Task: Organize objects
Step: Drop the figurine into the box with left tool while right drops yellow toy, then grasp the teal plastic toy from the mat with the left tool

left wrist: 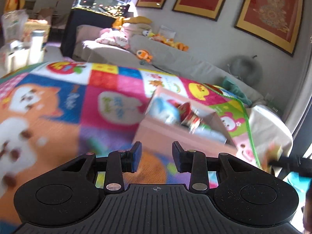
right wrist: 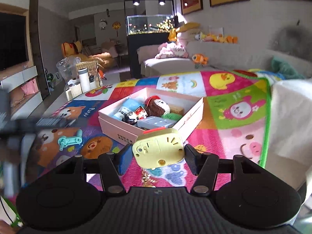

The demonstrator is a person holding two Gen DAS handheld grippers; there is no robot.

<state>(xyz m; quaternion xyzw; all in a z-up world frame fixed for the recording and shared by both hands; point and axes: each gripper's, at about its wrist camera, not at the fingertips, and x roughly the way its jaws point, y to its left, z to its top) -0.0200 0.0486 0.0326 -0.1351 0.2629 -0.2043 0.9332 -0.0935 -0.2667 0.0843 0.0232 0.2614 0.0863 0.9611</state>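
Note:
A pink box (right wrist: 192, 115) sits on a colourful play mat (right wrist: 234, 105). It holds several small toys, among them a knitted brown doll (right wrist: 159, 106) and a blue pack (right wrist: 126, 108). My right gripper (right wrist: 157, 159) is shut on a pale yellow toy (right wrist: 159, 148) with a red button, held just in front of the box's near corner. A small chain hangs under the toy. A teal plastic piece (right wrist: 69, 139) lies on the mat to the left. My left gripper (left wrist: 157, 159) is open and empty above the mat, with the blurred pink box (left wrist: 175, 134) just ahead.
A grey sofa (right wrist: 224, 58) with plush toys runs behind the mat. A white cloth (right wrist: 288, 117) lies at the mat's right edge. A low table with a white bottle (right wrist: 84, 80) and jugs stands at the left. A fish tank (right wrist: 150, 24) stands at the back.

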